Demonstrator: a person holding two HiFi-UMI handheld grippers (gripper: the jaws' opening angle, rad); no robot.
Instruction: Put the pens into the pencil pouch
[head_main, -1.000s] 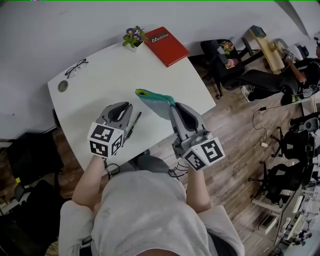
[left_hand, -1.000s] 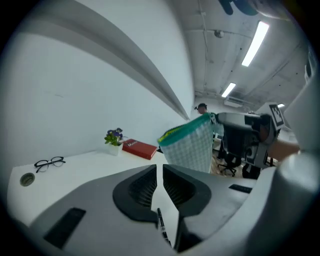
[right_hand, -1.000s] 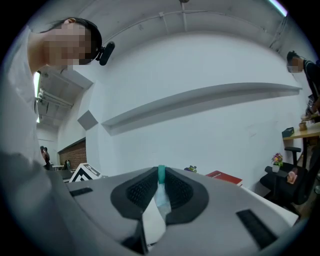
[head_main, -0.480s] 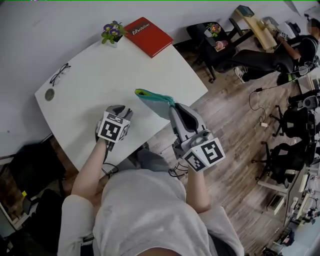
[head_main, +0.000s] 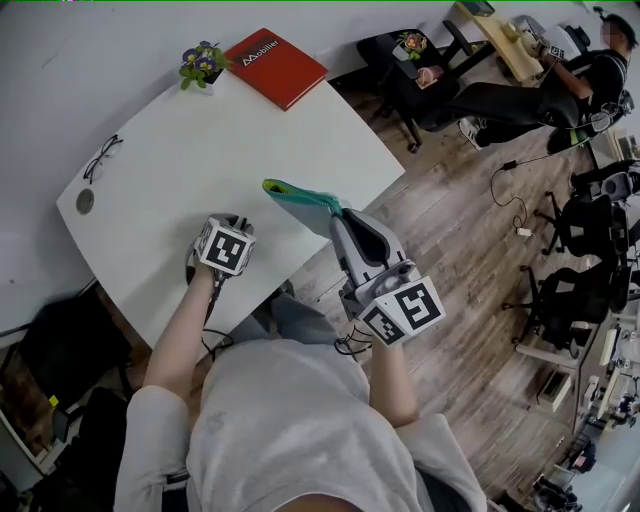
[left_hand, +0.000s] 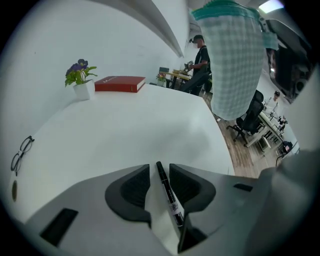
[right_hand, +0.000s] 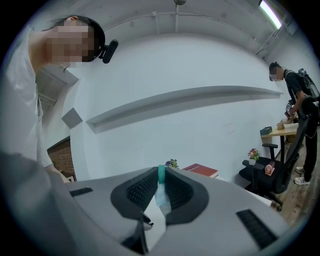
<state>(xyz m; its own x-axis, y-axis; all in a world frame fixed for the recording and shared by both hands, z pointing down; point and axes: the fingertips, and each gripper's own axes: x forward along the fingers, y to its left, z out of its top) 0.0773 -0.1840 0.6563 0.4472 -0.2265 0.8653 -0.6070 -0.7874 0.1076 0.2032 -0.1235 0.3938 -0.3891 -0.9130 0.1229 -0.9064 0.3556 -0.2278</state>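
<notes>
A black pen (left_hand: 168, 195) lies on the white table (head_main: 210, 140), in the gap between my left gripper's jaws. The left gripper (left_hand: 159, 167) points steeply down at the table with its jaws open around the pen; a little table shows on either side of it. In the head view the left gripper (head_main: 228, 235) hides the pen. My right gripper (head_main: 336, 213) is shut on one edge of the teal checked pouch (head_main: 297, 196) and holds it up off the table's near edge. The pouch (left_hand: 232, 60) hangs at the upper right of the left gripper view. A teal strip of the pouch (right_hand: 160, 176) sits pinched between the right jaws.
A red book (head_main: 275, 67) and a small potted plant (head_main: 200, 62) stand at the table's far end. Glasses (head_main: 100, 158) and a round disc (head_main: 85, 202) lie at its left edge. Office chairs (head_main: 590, 260) stand on the wooden floor to the right.
My left gripper has dropped and tipped down onto the pen that lay beside it; the pen is now hidden under it in the head view. The right gripper and pouch shifted slightly.
</notes>
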